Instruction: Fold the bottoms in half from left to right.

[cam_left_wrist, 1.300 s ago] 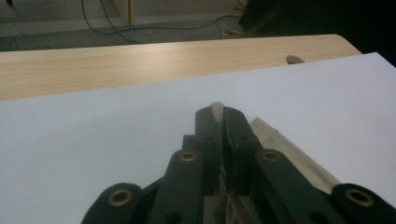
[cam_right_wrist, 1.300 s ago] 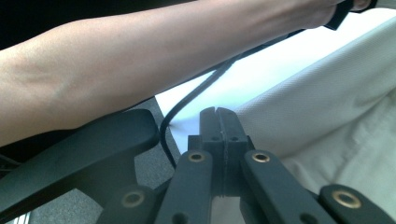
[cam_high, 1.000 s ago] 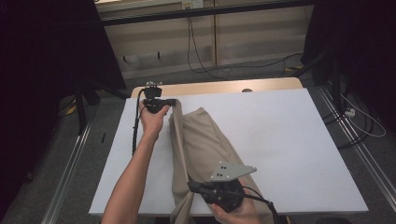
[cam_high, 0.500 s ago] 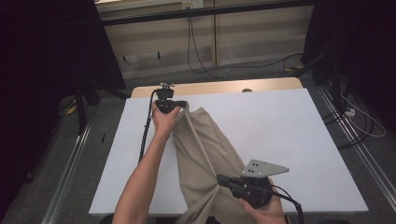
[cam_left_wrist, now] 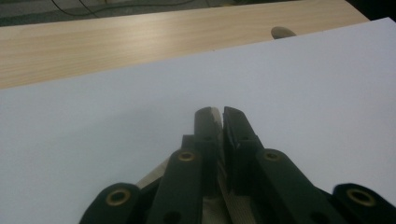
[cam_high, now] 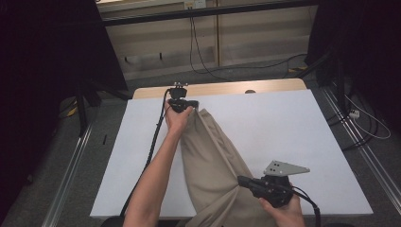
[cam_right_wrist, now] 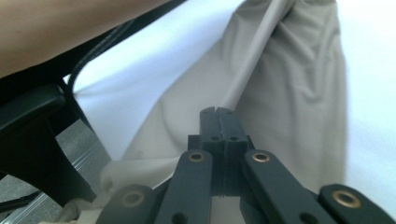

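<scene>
Stretching diagonally across the white table (cam_high: 293, 123), beige cloth (cam_high: 213, 161) runs from 12 o'clock to 5 o'clock. Your left gripper (cam_high: 182, 105) pinches its far corner, jaws nearly closed w/ fabric between. Right gripper (cam_high: 243, 180) clamps the near end, jaws tight together.

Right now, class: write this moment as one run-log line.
left gripper: shut on beige cloth, far end | right gripper: shut on cloth, near end | cloth: stretched along white table
</scene>
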A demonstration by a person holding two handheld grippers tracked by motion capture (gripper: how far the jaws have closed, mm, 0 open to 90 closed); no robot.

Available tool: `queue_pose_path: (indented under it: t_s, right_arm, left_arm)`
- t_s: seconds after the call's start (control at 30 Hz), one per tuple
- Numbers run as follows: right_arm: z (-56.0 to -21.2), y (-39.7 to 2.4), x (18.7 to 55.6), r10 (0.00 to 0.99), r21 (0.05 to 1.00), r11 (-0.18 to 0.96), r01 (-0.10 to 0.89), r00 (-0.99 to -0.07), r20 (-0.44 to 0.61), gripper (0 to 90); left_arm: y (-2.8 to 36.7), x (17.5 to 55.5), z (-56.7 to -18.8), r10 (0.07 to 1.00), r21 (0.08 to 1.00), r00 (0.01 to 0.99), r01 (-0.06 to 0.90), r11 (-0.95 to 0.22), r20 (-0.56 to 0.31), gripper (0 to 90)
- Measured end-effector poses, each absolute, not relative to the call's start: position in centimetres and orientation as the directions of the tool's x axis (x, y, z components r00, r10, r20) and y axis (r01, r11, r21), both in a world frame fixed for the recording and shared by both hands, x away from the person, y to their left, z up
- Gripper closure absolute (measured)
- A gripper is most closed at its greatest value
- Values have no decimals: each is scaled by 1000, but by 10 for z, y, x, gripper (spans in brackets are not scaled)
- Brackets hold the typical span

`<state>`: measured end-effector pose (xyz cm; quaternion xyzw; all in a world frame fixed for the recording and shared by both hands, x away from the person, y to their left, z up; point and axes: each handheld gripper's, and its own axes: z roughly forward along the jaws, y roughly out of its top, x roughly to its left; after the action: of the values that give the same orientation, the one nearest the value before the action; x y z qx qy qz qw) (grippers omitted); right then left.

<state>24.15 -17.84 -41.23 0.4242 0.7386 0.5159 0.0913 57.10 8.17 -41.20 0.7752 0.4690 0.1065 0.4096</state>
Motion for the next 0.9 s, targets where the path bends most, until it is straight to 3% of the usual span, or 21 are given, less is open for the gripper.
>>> queue_pose_path:
  t_s: [0.3,0.47,0.67,0.77,0.9]
  right_arm:
    - [-428,-202,243,757,813,107,572,-577,307,900]
    - [-438,-207,244,771,798,115,591,-560,303,900]
    - [-443,-208,249,784,785,129,605,-547,293,900]
    - [-445,-210,250,788,779,136,612,-543,289,900]
    - [-445,-212,250,796,772,144,620,-535,281,900]
  left_arm:
    - [59,576,-436,810,718,548,648,-255,-207,841]
    - [57,576,-440,803,721,554,646,-251,-217,789]
    - [61,570,-429,775,745,586,621,-244,-234,512]
    - [64,564,-421,778,759,598,594,-268,-192,349]
    - [70,551,-412,771,786,603,572,-237,-206,303]
